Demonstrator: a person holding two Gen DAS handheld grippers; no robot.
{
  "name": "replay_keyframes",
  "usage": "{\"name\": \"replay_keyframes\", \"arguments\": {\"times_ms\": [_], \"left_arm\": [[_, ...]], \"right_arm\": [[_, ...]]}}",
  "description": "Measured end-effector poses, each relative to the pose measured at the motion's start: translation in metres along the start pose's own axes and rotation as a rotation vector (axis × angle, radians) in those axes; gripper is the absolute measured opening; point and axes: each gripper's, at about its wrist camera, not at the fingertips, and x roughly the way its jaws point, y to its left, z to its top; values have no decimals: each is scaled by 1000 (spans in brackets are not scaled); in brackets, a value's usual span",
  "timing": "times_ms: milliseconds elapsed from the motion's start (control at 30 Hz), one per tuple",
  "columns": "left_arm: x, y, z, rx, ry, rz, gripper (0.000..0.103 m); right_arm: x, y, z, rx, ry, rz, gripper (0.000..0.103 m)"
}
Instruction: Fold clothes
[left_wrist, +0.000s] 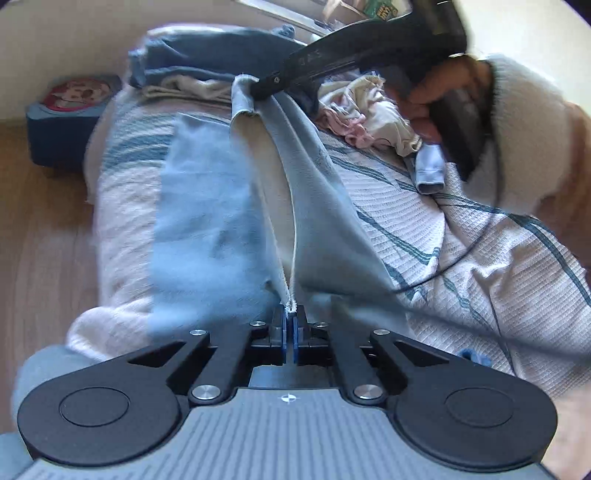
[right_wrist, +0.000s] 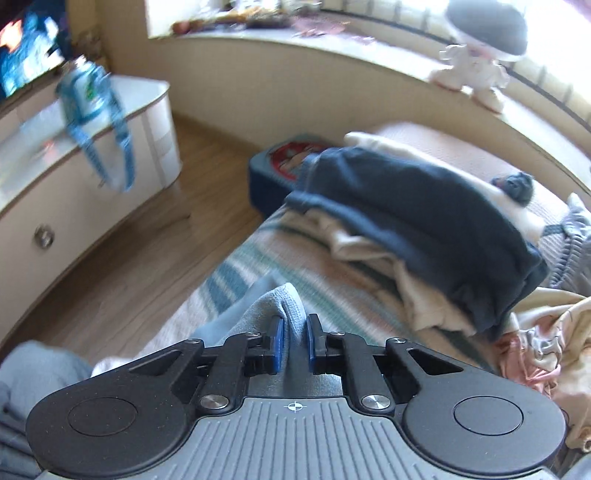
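Left wrist: left tongs (left_wrist: 290, 325) pinch the light-blue cloth (left_wrist: 207, 236) by its hem, right tongs (left_wrist: 258, 88) clamp the far corner, over the bed (left_wrist: 498, 266) (soft, limp, edges grip best).

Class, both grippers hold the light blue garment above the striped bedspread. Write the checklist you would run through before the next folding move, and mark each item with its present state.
1. Left gripper shut on the light blue fabric garment: ok.
2. Right gripper pinching a bunched fold of the same garment: ok.
3. Garment stretched flat between the grips: not ok, it sags open.
4. White waffle bedspread with teal stripes bare beneath the garment: cannot tell.
5. Folded dark navy garment on the stack clear of the work: ok.
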Motion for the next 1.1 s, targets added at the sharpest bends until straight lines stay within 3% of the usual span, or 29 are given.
{"name": "replay_keyframes", "arguments": {"times_ms": [100,267,400,567,600,667,767,833,900,1100], "left_arm": [[-11,16,-3,-29,3,65,3],[16,42,-4,-68,85,190,4],[35,43,-8,-19,155,255,5],[30,50,-7,-53,145,232,8],[27,51,-7,-63,138,228,13],[17,52,-7,-82,113,232,35],[2,51,-7,-113,73,204,51],[-3,50,-8,-127,56,188,61],[-6,48,-9,-138,43,177,64],[2,49,-7,-174,55,146,68]], "right_arm": [[21,7,7,17,1,42,13],[71,27,8,34,45,44,12],[92,26,3,61,74,35,13],[85,20,2,100,59,68,16],[79,18,2,115,52,81,20],[63,16,4,134,24,107,27],[24,12,5,94,-44,107,39],[-2,4,2,40,-77,90,60],[-24,-4,-4,-32,-95,50,70],[-40,-37,-24,-91,-12,22,70]]}}
